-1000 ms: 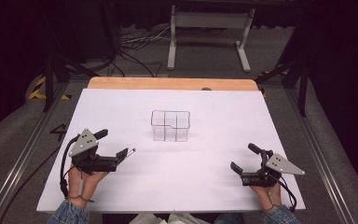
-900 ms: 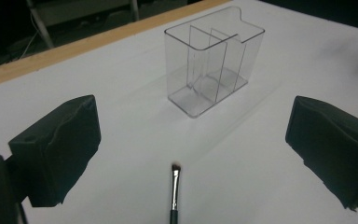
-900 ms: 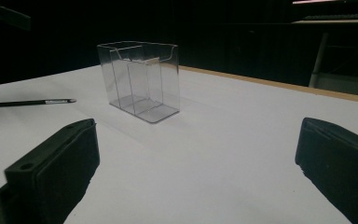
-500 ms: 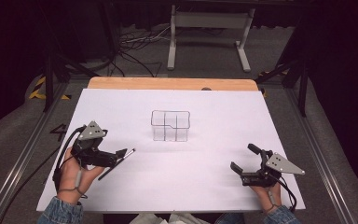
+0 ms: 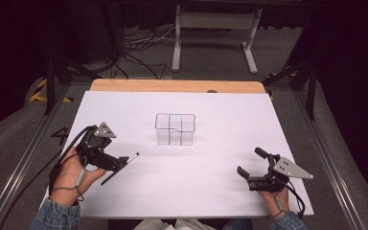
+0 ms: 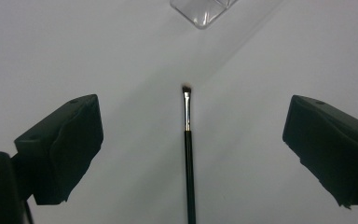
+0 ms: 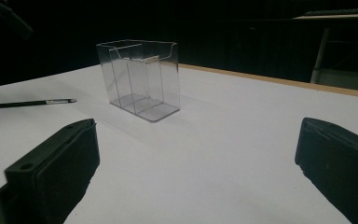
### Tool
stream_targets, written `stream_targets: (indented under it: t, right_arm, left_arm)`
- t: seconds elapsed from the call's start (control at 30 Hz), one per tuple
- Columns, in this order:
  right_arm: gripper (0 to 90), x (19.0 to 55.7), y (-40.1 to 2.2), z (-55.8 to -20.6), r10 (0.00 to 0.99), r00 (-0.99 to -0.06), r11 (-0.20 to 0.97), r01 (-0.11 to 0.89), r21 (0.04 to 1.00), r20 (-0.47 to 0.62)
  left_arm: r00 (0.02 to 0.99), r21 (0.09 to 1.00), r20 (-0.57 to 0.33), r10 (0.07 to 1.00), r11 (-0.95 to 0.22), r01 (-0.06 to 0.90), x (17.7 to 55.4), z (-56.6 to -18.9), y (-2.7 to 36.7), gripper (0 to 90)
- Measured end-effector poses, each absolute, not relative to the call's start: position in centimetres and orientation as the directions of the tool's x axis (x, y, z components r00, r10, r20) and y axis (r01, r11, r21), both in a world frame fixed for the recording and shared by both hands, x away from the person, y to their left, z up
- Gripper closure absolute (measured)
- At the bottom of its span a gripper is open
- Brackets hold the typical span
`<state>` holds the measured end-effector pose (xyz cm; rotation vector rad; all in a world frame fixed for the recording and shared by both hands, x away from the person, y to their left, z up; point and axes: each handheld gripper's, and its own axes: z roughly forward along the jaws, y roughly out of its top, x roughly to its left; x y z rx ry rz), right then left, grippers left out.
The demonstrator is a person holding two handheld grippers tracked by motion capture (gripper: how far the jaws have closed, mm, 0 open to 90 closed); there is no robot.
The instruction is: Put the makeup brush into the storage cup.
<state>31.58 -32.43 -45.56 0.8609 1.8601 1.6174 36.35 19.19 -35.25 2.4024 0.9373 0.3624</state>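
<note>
A thin black makeup brush [image 5: 122, 166] lies flat on the white table top [image 5: 211, 143], left of centre, with its tip pointing toward a clear plastic compartment box [image 5: 175, 128]. My left gripper [image 5: 114, 164] hovers over the brush handle, and the jaws stand wide open on either side of the brush [image 6: 188, 154] without touching it. A corner of the clear box [image 6: 205, 10] shows ahead. My right gripper [image 5: 249, 161] rests open near the front right edge with nothing between its jaws. It faces the box [image 7: 140, 79] and the brush [image 7: 32, 102].
A wooden strip [image 5: 177, 86] runs along the table's far edge. Metal rails flank the table on both sides. A white stand [image 5: 215, 28] and cables [image 5: 139, 45] sit on the floor beyond the table. Part of the left gripper [image 7: 0, 21] shows far off in the right gripper view.
My left hand has risen and drawn back a little to the left. The whole brush now shows lying under its open jaws. The right gripper has stayed put.
</note>
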Motion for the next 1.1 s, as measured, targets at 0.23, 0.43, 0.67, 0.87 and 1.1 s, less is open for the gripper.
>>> stream_targets:
  t: [0.23, 0.43, 0.67, 0.87, 1.1]
  right_arm:
    - [0.2, 31.5, -32.4, -45.6, 0.757, -0.653, 0.083, 0.125, 0.989, 0.018]
    - [0.2, 31.5, -32.4, -45.6, 0.758, -0.652, 0.084, 0.126, 0.989, 0.018]
    - [0.4, 31.5, -32.4, -45.6, 0.761, -0.649, 0.086, 0.122, 0.989, 0.014]
    - [0.5, 31.5, -32.4, -45.6, 0.760, -0.650, 0.085, 0.123, 0.989, 0.016]
    - [0.5, 31.5, -32.5, -45.5, 0.762, -0.648, 0.085, 0.122, 0.989, 0.014]
  left_arm:
    - [0.727, 0.507, 0.083, 0.682, -0.657, 0.558, 36.9, -34.8, 18.9, 6.5]
    - [0.727, 0.454, 0.085, 0.681, -0.677, 0.580, 37.5, -34.8, 18.8, 6.8]
    - [0.720, 0.399, 0.074, 0.690, -0.682, 0.613, 37.8, -34.9, 19.0, 9.2]
    - [0.729, 0.343, 0.075, 0.681, -0.704, 0.622, 38.3, -35.5, 18.9, 10.7]
    - [0.740, 0.325, 0.017, 0.673, -0.703, 0.632, 38.6, -36.3, 18.8, 15.0]
